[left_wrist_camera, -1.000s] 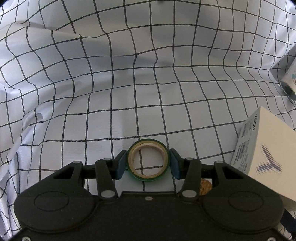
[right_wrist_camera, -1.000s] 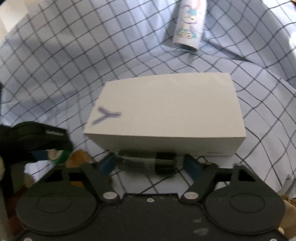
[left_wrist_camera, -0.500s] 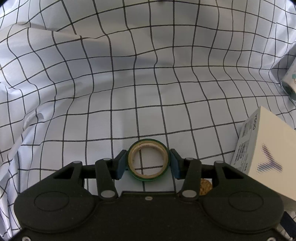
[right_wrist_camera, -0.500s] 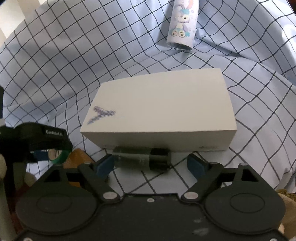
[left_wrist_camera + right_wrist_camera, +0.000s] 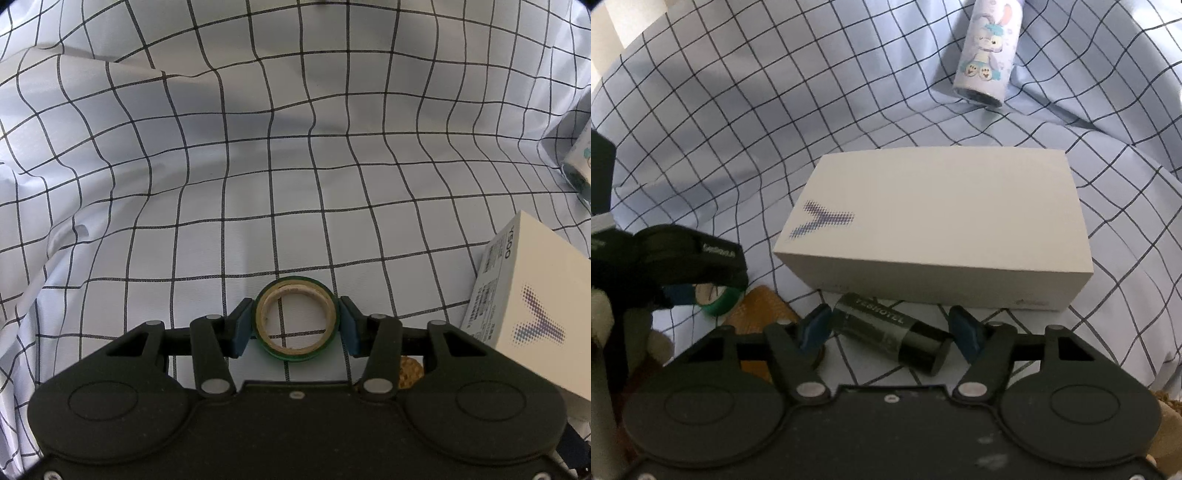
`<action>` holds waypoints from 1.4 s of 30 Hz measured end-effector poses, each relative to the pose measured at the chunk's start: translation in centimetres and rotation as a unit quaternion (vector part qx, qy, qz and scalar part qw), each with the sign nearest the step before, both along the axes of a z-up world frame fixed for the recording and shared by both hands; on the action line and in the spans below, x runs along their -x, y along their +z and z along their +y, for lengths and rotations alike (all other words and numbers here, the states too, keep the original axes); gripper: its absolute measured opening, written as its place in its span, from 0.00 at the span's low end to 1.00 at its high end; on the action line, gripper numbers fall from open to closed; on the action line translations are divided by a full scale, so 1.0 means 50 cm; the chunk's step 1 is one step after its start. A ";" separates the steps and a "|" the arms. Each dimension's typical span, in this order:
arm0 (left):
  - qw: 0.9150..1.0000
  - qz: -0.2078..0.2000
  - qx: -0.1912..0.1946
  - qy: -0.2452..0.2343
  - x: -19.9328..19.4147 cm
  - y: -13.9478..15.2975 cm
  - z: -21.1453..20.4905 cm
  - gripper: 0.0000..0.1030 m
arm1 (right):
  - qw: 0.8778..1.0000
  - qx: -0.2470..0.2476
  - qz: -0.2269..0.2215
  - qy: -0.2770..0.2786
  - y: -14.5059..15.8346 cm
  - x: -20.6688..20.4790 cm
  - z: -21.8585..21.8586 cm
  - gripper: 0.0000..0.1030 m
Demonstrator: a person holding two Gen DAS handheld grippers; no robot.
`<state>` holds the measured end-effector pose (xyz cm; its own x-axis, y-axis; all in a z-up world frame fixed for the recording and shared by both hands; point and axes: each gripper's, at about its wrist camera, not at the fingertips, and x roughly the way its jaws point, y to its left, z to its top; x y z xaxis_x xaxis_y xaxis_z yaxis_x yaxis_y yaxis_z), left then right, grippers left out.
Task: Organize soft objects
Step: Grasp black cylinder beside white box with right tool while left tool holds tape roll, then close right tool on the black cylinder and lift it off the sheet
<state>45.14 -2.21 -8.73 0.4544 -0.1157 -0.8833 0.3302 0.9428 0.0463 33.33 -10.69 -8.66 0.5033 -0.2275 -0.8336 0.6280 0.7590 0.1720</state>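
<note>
My left gripper (image 5: pixel 295 325) is shut on a green tape roll (image 5: pixel 295 355), held upright just above the checked cloth (image 5: pixel 258 166). The right wrist view shows the same roll (image 5: pixel 722 304) in that gripper (image 5: pixel 698 295) at the left edge. A dark cylindrical tube (image 5: pixel 886 328) lies slanted on the cloth between the pads of my right gripper (image 5: pixel 890 330). These jaws are closing. The left pad is at the tube's end, and a small gap shows at the right pad.
A white box (image 5: pixel 942 214) with a purple Y mark lies just beyond the tube and also shows as the box (image 5: pixel 535 306) at right. A cartoon-printed canister (image 5: pixel 988 55) lies farther back. A tan woven piece (image 5: pixel 764 306) sits between the grippers.
The right jaws widened, then narrowed around the dark tube, which now lies slanted instead of straight across. The left gripper and its tape roll have not moved.
</note>
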 end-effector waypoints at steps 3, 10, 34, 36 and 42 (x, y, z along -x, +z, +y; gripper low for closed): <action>1.000 0.000 -0.003 0.001 0.000 0.000 -0.003 0.46 | 1.000 -0.009 0.003 0.007 -0.004 0.008 -0.005 0.60; 1.000 -0.002 -0.004 -0.001 -0.001 -0.001 -0.004 0.46 | 1.000 -0.016 -0.010 -0.009 0.002 0.054 -0.014 0.58; 1.000 -0.007 0.001 -0.004 0.005 -0.001 0.000 0.47 | 0.983 -0.029 -0.001 0.180 -0.011 0.022 0.011 0.90; 1.000 -0.007 0.000 -0.005 0.004 -0.001 -0.001 0.46 | 0.960 -0.102 -0.032 0.260 0.003 0.037 0.007 0.83; 1.000 -0.008 0.001 -0.002 0.005 0.000 -0.002 0.46 | 0.960 0.005 -0.032 0.278 0.023 0.044 0.002 0.84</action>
<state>44.91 -2.29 -8.75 0.4679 -0.1190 -0.8757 0.3338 0.9413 0.0505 31.13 -10.61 -7.50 0.5994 0.0833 -0.7961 0.1138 0.9756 0.1878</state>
